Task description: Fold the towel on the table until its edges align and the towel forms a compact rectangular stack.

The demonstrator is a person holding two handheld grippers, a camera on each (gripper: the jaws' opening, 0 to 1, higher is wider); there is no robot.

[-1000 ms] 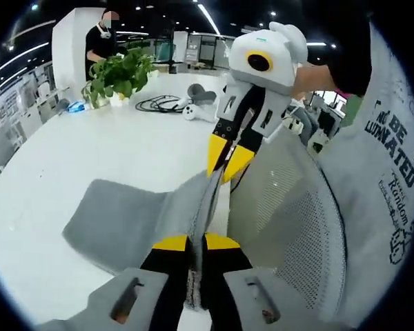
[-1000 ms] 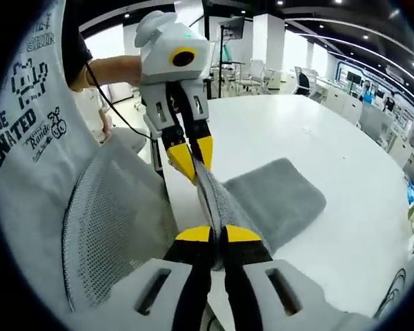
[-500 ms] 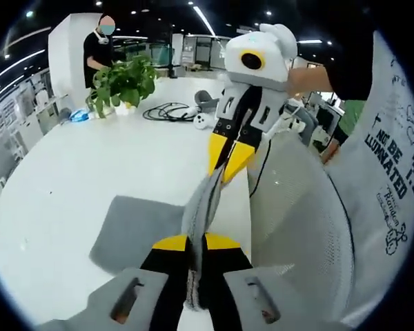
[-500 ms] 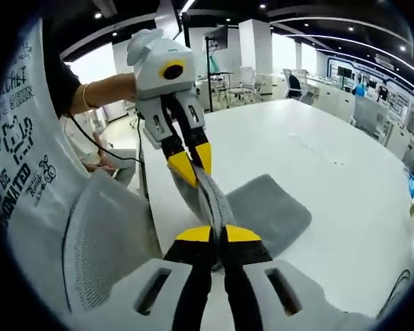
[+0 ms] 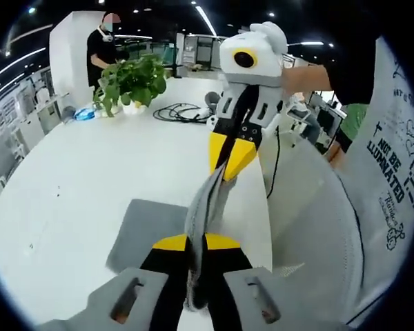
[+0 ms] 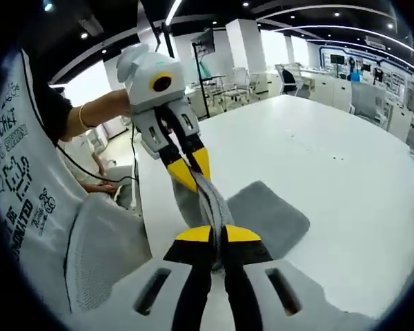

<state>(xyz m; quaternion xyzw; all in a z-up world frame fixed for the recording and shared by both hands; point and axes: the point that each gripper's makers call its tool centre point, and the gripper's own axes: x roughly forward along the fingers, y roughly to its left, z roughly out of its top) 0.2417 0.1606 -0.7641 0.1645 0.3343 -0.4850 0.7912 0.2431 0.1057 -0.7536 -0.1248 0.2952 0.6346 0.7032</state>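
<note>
One edge of the grey towel (image 5: 155, 231) is held above the white worktop (image 5: 90, 172), clamped by the left gripper (image 5: 196, 243) and right gripper (image 6: 217, 234); the fold is judged half done.

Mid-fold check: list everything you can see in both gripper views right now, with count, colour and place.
towel: one, grey, part lying on the table, one edge lifted between both grippers
table: one, white, under the towel
potted plant: one, green, far end of table
cables: one bundle, black, beside the plant
mesh chair: one, pale grey, at the table's near edge
bystander: one, dark top, behind the plant
left gripper: yellow-tipped, clamped on towel
right gripper: yellow-tipped, clamped on towel
person's sleeve: grey, printed
</note>
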